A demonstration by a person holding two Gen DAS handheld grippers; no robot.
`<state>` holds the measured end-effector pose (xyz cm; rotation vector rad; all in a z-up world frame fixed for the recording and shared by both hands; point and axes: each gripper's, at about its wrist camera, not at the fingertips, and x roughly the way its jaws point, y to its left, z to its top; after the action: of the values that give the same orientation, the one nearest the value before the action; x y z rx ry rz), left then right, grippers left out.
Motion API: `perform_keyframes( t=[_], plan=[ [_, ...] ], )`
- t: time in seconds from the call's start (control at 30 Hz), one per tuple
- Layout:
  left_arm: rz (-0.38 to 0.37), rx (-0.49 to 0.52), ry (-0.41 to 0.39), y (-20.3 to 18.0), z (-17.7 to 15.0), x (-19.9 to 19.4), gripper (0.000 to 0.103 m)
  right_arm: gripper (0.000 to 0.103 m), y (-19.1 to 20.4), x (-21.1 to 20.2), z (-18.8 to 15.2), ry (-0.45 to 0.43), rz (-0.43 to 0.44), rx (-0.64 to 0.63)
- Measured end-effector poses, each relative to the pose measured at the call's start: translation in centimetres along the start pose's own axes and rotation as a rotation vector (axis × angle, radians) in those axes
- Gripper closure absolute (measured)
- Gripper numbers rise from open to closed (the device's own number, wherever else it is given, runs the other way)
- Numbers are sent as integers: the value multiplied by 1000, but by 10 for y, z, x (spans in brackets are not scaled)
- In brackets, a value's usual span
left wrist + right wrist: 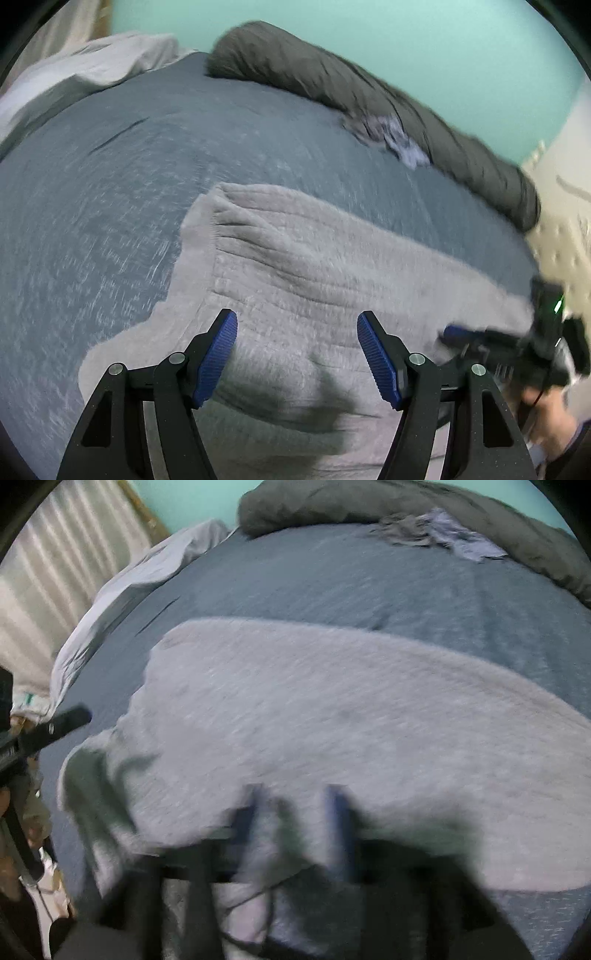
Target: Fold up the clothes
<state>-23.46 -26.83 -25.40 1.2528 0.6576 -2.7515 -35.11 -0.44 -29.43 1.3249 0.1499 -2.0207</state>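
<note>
Nearest, the left gripper (297,354) hangs over the near part of a grey knit garment (295,280), its blue-padded fingers (216,358) spread wide with nothing between them. The right gripper (295,819) is badly blurred in its own view; its two fingers stand apart over the near edge of the garment (332,709), with a fold of grey cloth between them, though I cannot tell whether they are pinching it. The garment lies spread flat across the near half of the bed (110,192), on a blue-grey sheet. Farther back a small crumpled pale-blue cloth (458,539) sits near the far edge, touching a dark grey rolled duvet (332,85). A pale pillow (122,587) lies at the far left corner.
</note>
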Motion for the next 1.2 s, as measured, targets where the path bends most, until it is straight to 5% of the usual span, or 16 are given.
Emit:
perform_keyframes(
  t=[0.2, 0.3, 0.37, 0.47, 0.83, 1.2],
  plan=[
    [-5, -52, -33, 15, -21, -3, 32, 44, 31, 25, -14, 55, -55, -181],
    [-3, -42, -38, 19, -27, -1, 32, 63, 35, 34, -16, 60, -66, -213],
    [7, -48, -39, 22, -30, 1, 32, 91, 37, 37, -15, 49, -66, -225],
    [4, -69, -48, 29, -31, 3, 32, 98, 45, 45, -15, 54, -89, -257],
    [3, -115, -89, 41, -30, -2, 32, 101, 49, 18, 4, -46, -81, -249],
    [16, -160, -108, 60, -29, -8, 32, 101, 9, -21, 48, -118, -252, -193]
  ],
)
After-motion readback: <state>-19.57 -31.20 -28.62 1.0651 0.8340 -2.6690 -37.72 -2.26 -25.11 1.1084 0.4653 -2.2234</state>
